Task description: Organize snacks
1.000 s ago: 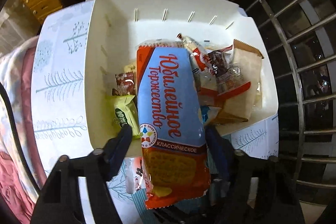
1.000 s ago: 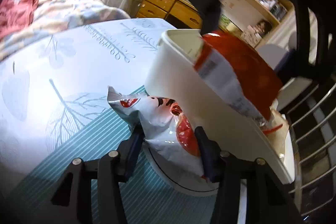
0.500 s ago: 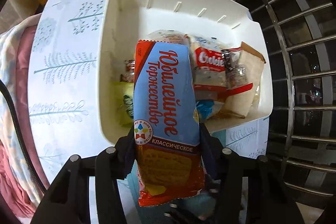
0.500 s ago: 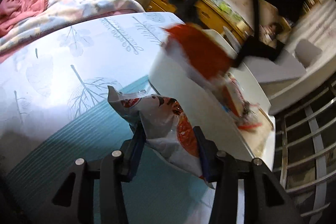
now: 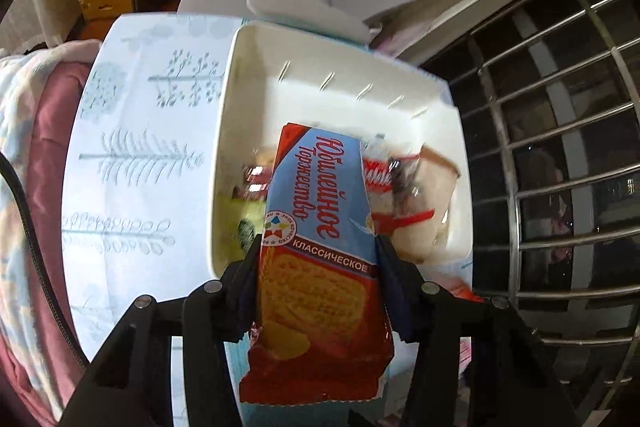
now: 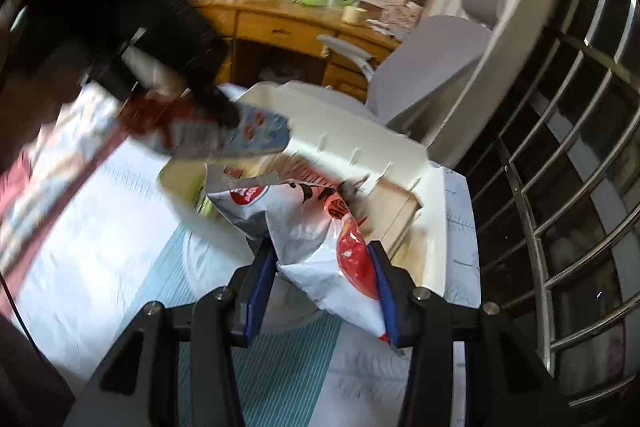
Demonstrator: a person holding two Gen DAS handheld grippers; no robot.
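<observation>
- The left tool (image 5: 318, 251) grips the biscuit pack (image 5: 320, 247) across its width; the pack's long axis runs up the frame, far end over the white bin (image 5: 224, 147).
- The right tool (image 6: 322, 255) clamps a white-and-red snack bag (image 6: 316, 227), with the bin just beyond at frame centre on the worktop (image 6: 100, 267).

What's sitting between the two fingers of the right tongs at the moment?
A crumpled white and red snack bag, pinched between the right tongs in front of the white bin. The right wrist view shows it.
</observation>
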